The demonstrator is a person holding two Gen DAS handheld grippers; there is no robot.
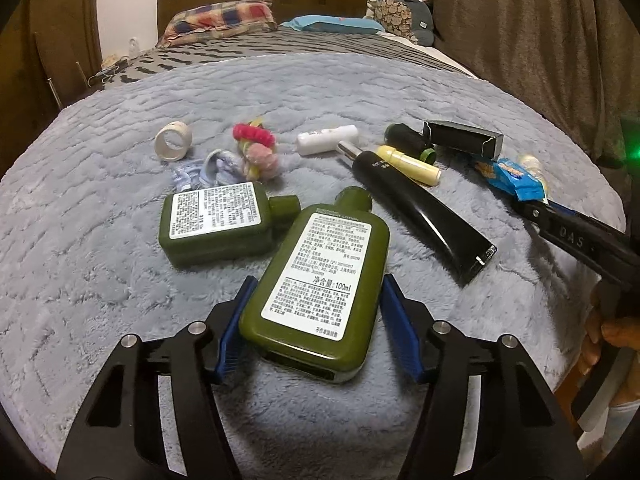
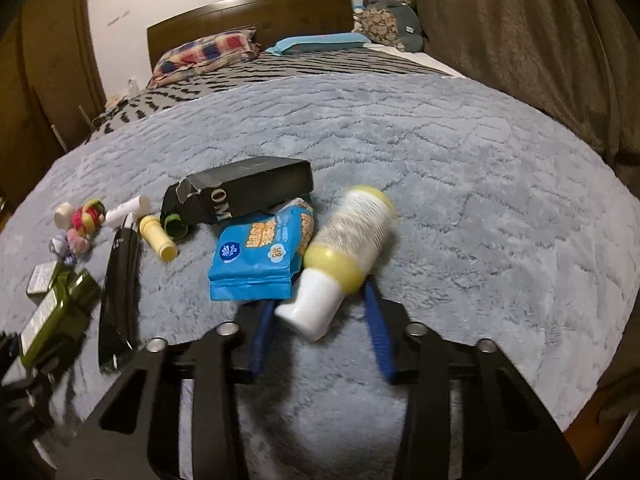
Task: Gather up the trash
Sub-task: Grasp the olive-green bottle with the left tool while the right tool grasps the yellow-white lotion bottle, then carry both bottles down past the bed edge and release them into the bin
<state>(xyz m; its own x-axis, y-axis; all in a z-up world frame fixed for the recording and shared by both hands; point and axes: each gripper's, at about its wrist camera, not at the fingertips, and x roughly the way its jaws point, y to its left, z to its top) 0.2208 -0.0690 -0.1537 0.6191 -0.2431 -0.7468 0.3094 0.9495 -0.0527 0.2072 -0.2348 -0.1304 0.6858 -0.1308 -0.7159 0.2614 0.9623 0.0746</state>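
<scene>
A flat olive-green lotion bottle (image 1: 320, 276) lies label-up on the grey fleece blanket (image 1: 120, 280). My left gripper (image 1: 316, 286) has its blue pads against the bottle's two long sides near the base. In the right wrist view a white bottle with yellow bands (image 2: 348, 240) lies tilted and blurred. Its white neck is between the pads of my right gripper (image 2: 318, 300). A gap shows between the neck and the right pad. A blue snack packet (image 2: 260, 256) lies against this bottle's left side.
A second green bottle (image 1: 216, 224), a black tube (image 1: 420, 216), a yellow stick (image 1: 408, 164), a black carton (image 2: 240, 192), a white tube (image 1: 326, 140), a tape roll (image 1: 174, 140) and hair ties (image 1: 256, 152) lie on the blanket. Pillows (image 1: 220, 20) are far back; curtains (image 1: 540, 40) hang right.
</scene>
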